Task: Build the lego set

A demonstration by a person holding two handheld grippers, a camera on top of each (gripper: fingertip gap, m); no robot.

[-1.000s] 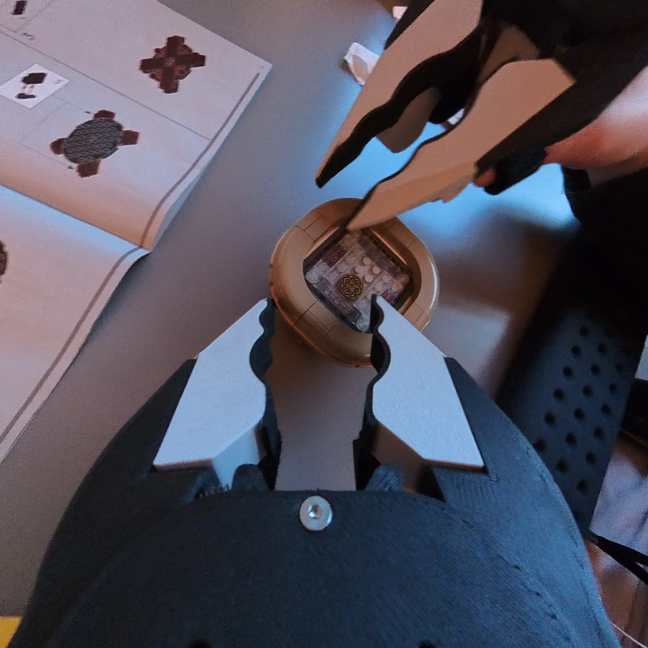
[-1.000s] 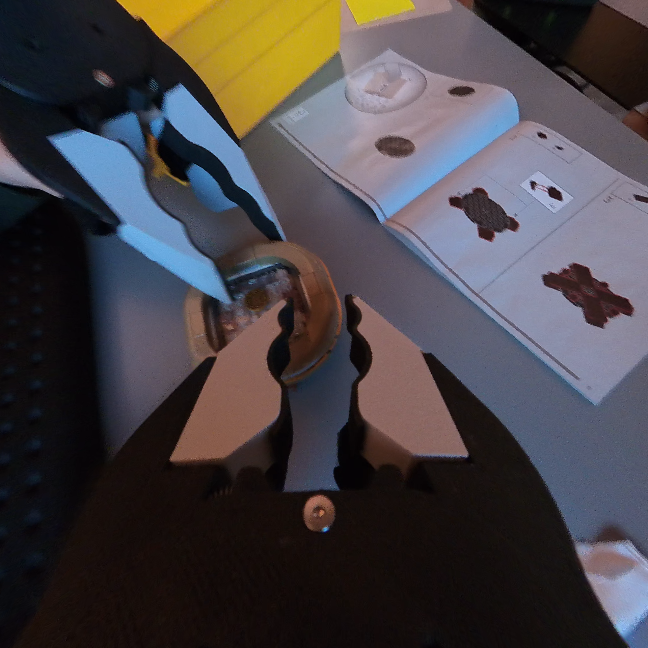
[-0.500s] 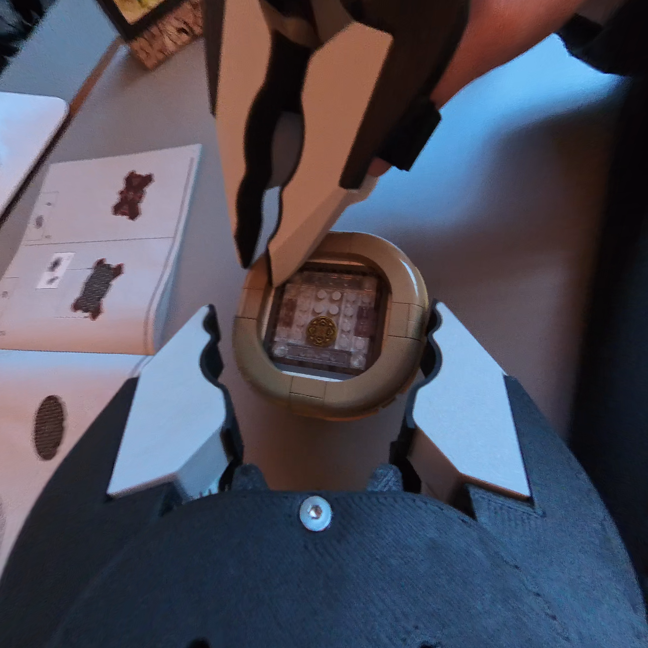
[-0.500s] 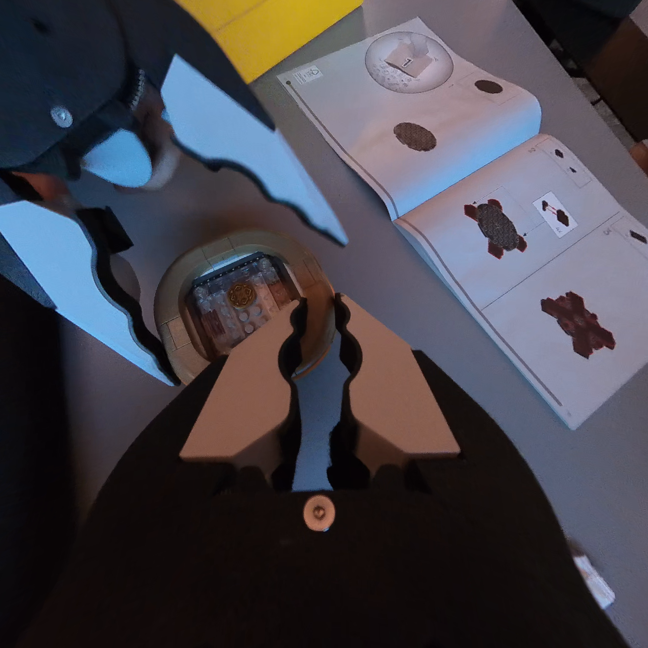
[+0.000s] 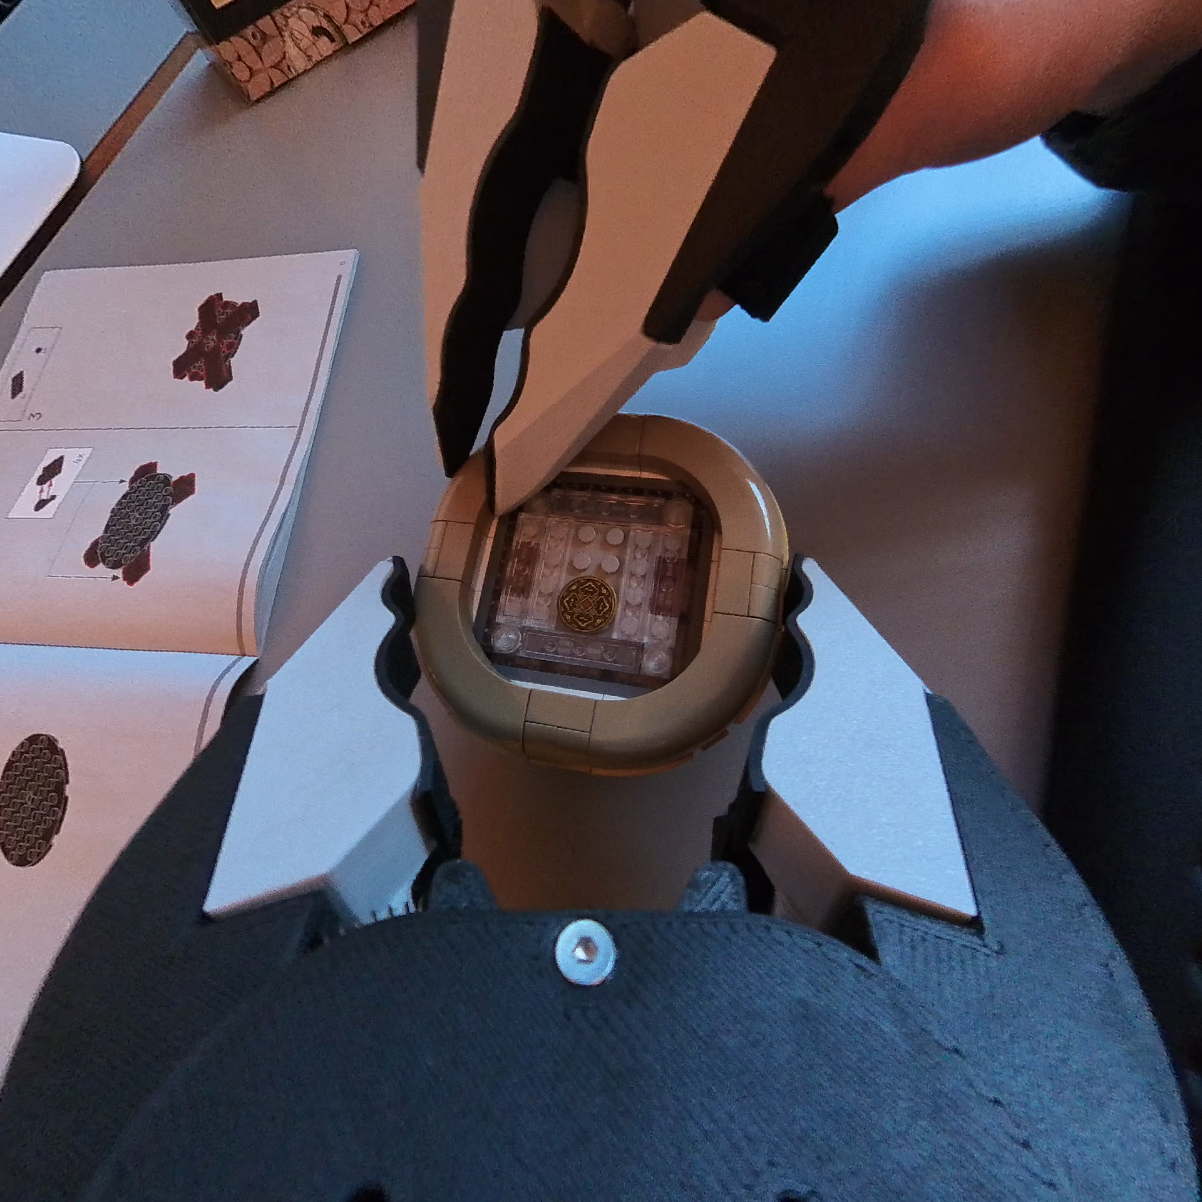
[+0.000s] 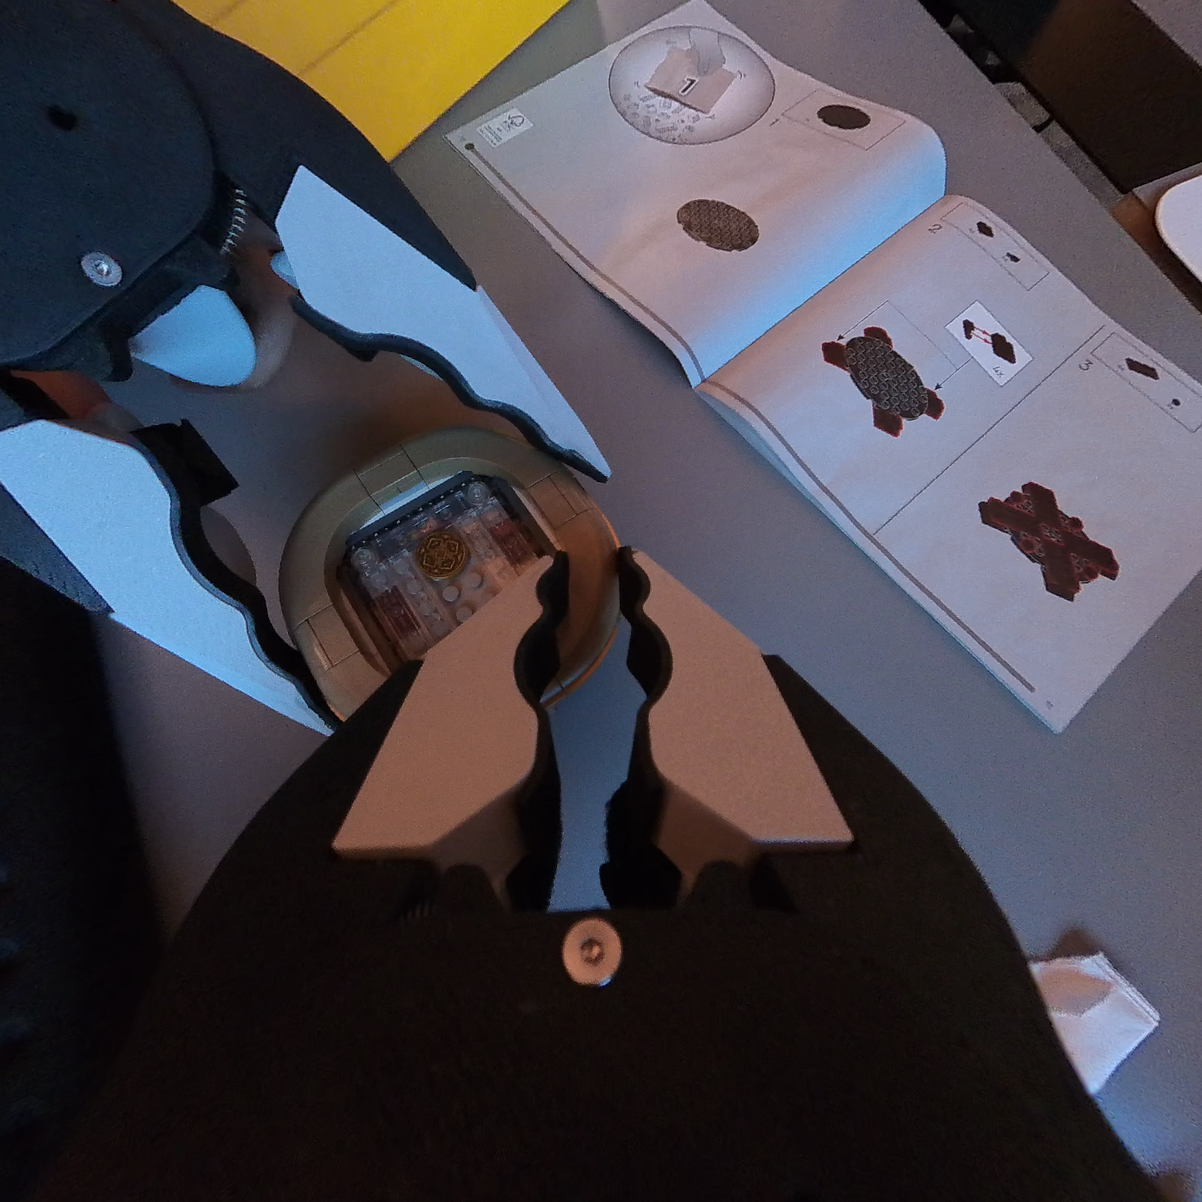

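The lego build (image 5: pixel 601 598), a tan rounded ring around a clear studded plate bearing a round gold tile (image 5: pixel 587 604), is seen standing on the grey table (image 5: pixel 910 416), just beside the open instruction booklet (image 5: pixel 162 455).

The ring is bracketed by the left gripper (image 5: pixel 598 585), whose jaws are spread wide, one at each flank; contact appears made or very nearly made, but a firm clamp cannot be confirmed. The right gripper (image 6: pixel 588 562) is held nearly closed, a narrow gap remaining and nothing seen between the fingers. Its tips straddle the far-left corner of the ring's rim, one inside the opening and one outside.

Risk is judged as follows. If downward or sideways force is applied at that corner while the ring is only loosely bracketed, the build may slide or tip on the smooth table. The segmented tan ring may also be split at its seams by excessive squeeze from the left jaws. A crumpled white wrapper (image 6: pixel 1093 1021) lies well apart and poses no hazard.
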